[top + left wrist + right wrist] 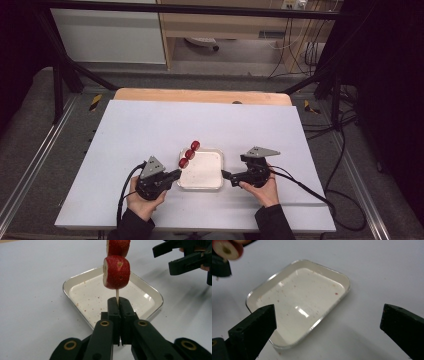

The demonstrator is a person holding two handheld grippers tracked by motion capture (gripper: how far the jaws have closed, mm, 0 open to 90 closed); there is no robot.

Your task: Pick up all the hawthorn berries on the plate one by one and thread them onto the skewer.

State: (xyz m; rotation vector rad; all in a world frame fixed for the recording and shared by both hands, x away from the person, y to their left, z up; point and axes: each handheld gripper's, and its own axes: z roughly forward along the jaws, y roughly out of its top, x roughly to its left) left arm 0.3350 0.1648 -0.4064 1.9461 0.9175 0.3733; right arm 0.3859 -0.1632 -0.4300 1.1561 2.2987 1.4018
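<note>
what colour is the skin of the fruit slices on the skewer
Red, speckled, around pale cut faces; the round fruit slices show best in the left gripper view.

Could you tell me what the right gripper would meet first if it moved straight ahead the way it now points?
Probably the white tray: the right gripper, jaws open, points at it in its own view, and in the high view its tips sit at the tray's right rim. Height above the rim is unclear.

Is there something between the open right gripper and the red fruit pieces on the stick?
Nothing visible blocks it. The right gripper is open at the tray's right edge; the left gripper holds the stick with the fruit pieces over the tray's left side. Between them there is the shallow tray, holding crumbs.
</note>
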